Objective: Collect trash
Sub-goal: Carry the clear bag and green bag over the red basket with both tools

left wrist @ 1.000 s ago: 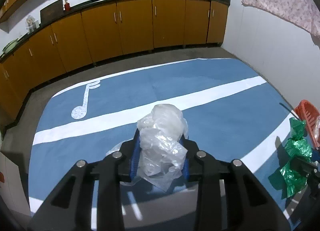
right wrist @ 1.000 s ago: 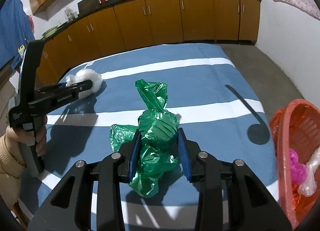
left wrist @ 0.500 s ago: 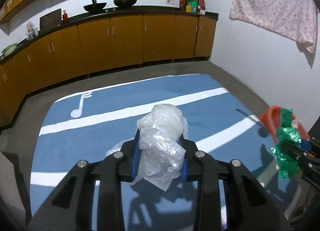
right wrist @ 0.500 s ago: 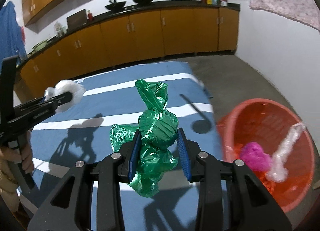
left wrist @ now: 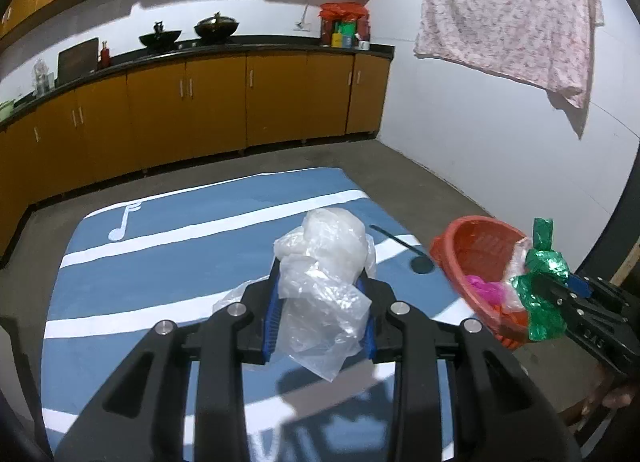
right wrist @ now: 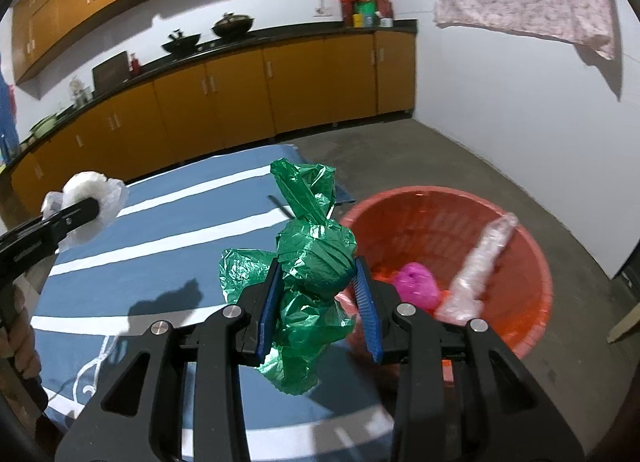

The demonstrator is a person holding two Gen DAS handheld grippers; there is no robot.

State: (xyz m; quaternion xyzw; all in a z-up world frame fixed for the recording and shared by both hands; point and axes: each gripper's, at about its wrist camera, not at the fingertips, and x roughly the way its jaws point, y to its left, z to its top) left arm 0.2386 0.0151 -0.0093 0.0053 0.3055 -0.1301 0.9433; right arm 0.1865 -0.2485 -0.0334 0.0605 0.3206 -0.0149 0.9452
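A clear bag (left wrist: 324,286) is gripped by the left hand-held gripper (left wrist: 320,314), a green bag (right wrist: 314,262) by the right (right wrist: 316,302); both are held near the basket (right wrist: 532,262), not yet dropped in.

- mat (left wrist: 168,262) on floor, cabinets (left wrist: 216,110) behind it
- basket (right wrist: 448,230) on floor just right of mat
- two trash pieces (right wrist: 416,286) inside basket
- crumpled bag (right wrist: 316,258) between right gripper (right wrist: 316,302) jaws, near basket rim
- clear bag (left wrist: 324,270) between left gripper (left wrist: 320,310) jaws, above mat
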